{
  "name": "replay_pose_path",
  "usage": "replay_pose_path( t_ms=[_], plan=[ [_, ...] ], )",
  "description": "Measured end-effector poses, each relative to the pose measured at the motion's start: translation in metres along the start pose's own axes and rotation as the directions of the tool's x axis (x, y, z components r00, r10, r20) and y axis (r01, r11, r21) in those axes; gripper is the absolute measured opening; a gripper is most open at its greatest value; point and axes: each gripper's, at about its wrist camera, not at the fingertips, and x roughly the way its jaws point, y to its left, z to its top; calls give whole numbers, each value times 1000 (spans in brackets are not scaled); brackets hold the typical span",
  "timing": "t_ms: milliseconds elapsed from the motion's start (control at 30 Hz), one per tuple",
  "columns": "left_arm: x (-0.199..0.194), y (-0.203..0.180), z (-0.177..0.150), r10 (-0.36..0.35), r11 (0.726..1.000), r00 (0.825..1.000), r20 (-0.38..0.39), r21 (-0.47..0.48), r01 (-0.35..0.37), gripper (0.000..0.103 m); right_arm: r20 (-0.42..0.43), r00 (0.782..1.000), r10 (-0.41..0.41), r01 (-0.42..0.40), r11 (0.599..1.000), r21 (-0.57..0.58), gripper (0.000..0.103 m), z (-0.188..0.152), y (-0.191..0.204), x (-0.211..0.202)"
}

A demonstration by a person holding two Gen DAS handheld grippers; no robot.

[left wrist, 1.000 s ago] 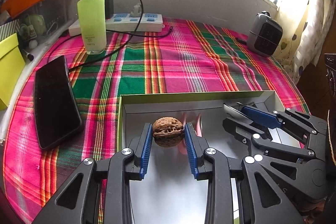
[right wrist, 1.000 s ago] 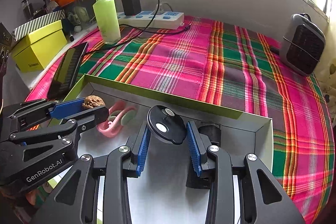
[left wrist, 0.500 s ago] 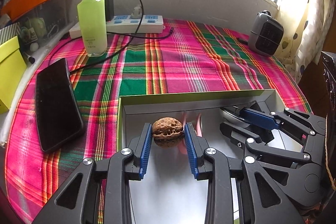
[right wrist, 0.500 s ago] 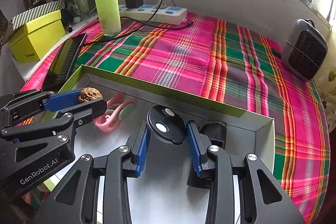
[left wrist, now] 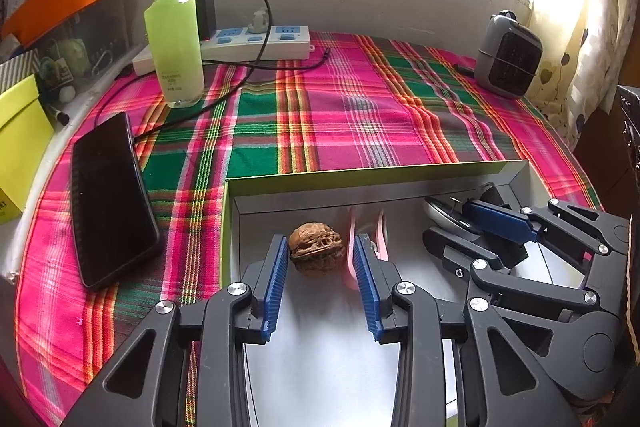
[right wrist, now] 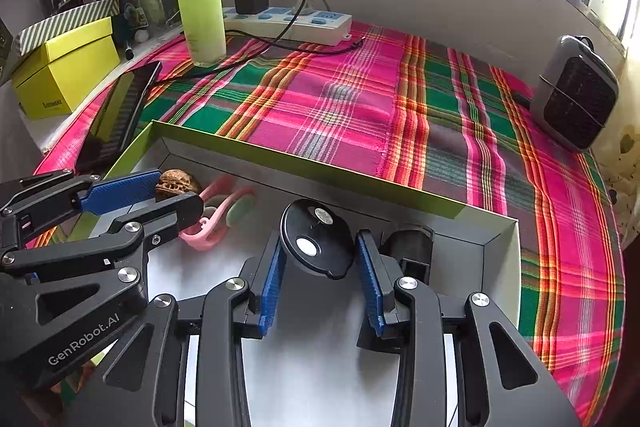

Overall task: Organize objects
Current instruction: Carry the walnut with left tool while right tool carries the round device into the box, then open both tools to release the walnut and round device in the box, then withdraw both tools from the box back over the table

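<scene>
A brown walnut [left wrist: 316, 253] lies on the white floor of the green-rimmed box [left wrist: 360, 173], in its near-left corner. My left gripper [left wrist: 320, 247] straddles the walnut with its jaws opening; a gap shows beside the right pad. In the right wrist view the walnut [right wrist: 178, 183] sits at the left gripper's [right wrist: 176, 193] tips. My right gripper [right wrist: 320, 239] is shut on a black round disc [right wrist: 316, 243] with a white centre, held tilted just above the floor of the box [right wrist: 320, 167]. A pink clip [right wrist: 216, 223] lies between the two grippers.
A black cylinder [right wrist: 412, 243] stands in the box's far-right corner. On the plaid cloth are a green bottle [left wrist: 174, 39], a power strip [left wrist: 248, 43] with cables, a black phone [left wrist: 110, 199] and a grey heater [left wrist: 508, 59]. A yellow box [right wrist: 68, 71] sits at the left.
The left jaws have spread apart, and the walnut, gripped between the pads before, now rests loose on the box floor. The right gripper still holds the black disc in the same place.
</scene>
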Motion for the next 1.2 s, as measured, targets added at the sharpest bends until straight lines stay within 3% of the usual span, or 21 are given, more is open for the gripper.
replay_pose_path(
  t_ms=[400,1200],
  plan=[
    [-9,-1,-4,12,1000,1000,9,-10,-12,42,25,1000,11,-12,1000,22,41,-5,-4,-10],
    [-65,-10,-38,71,997,992,105,16,-73,43,114,993,7,-16,997,76,41,-42,4,-69]
  ],
)
